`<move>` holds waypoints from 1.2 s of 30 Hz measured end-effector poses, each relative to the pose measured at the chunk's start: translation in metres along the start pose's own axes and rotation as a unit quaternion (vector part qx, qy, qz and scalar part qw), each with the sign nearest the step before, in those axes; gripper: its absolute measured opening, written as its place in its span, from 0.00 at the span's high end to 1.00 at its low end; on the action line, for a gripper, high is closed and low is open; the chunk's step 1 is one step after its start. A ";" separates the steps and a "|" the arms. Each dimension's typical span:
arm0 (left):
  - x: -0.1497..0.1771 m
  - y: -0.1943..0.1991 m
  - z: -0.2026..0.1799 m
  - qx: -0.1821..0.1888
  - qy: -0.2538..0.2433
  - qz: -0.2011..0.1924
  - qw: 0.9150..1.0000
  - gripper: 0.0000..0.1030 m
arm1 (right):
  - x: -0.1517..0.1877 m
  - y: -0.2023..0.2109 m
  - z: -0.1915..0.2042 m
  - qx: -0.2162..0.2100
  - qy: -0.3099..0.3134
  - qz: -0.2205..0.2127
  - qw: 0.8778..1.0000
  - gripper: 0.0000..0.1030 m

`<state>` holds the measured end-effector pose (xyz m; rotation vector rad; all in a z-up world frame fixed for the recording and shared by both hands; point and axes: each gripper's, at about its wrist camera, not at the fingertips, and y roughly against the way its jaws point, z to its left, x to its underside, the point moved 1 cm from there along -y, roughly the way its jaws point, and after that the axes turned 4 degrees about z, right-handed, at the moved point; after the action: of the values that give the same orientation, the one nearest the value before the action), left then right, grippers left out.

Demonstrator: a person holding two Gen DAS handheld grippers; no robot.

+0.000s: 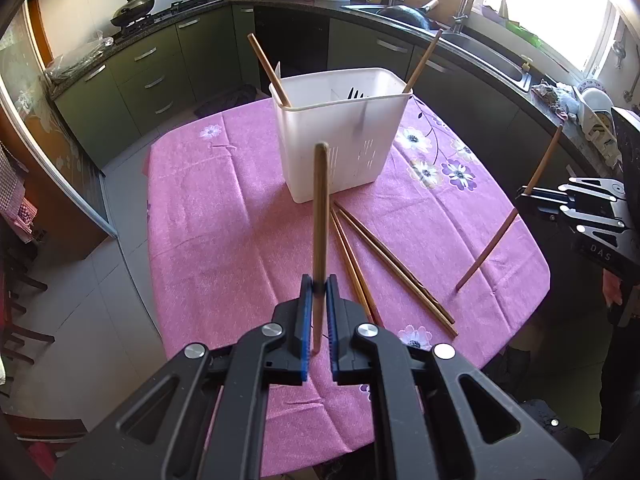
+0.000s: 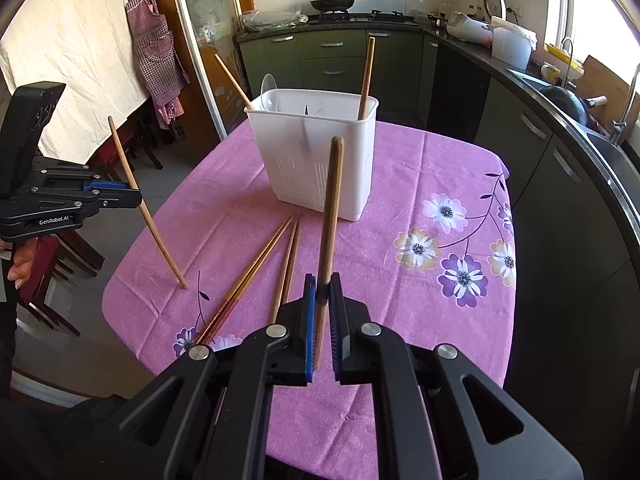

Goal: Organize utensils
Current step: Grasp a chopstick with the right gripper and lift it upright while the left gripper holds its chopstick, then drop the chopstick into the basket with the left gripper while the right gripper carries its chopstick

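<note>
A white utensil holder [image 1: 340, 140] [image 2: 316, 152] stands on the pink tablecloth with two chopsticks leaning in its corners and a spoon inside. My left gripper [image 1: 319, 286] is shut on a wooden chopstick [image 1: 320, 216], held upright above the table. It shows at the left of the right wrist view [image 2: 134, 196]. My right gripper [image 2: 323, 282] is shut on another wooden chopstick [image 2: 332, 208], also upright, and shows at the right of the left wrist view [image 1: 524, 194]. Three loose chopsticks [image 1: 384, 264] [image 2: 256, 268] lie on the cloth in front of the holder.
The table [image 1: 224, 216] [image 2: 420, 168] is small with a floral pink cloth. Kitchen counters with a sink [image 1: 488, 52], a wok on the stove [image 2: 332, 0] and green cabinets surround it. Chairs [image 2: 60, 264] stand at the left.
</note>
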<state>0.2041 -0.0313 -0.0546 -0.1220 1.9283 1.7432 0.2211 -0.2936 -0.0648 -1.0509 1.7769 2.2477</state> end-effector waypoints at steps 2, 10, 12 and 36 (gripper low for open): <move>0.001 0.001 -0.002 -0.001 -0.002 0.000 1.000 0.93 | 0.001 0.001 0.000 0.000 0.000 -0.002 1.000 0.93; -0.001 0.002 -0.004 -0.003 -0.003 0.000 1.000 0.93 | 0.004 0.001 0.001 -0.002 0.004 -0.005 1.000 0.93; -0.004 0.005 -0.005 -0.004 -0.004 -0.004 1.000 0.93 | 0.003 0.001 -0.001 -0.002 0.002 -0.005 1.000 0.93; -0.178 0.101 -0.032 -0.035 -0.008 -0.107 0.994 0.93 | 0.006 0.002 -0.018 -0.018 0.000 -0.013 1.000 0.92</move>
<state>0.3048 -0.0946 0.1148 -0.3271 1.7726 1.6635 0.2234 -0.3119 -0.0680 -1.0739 1.7190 2.2727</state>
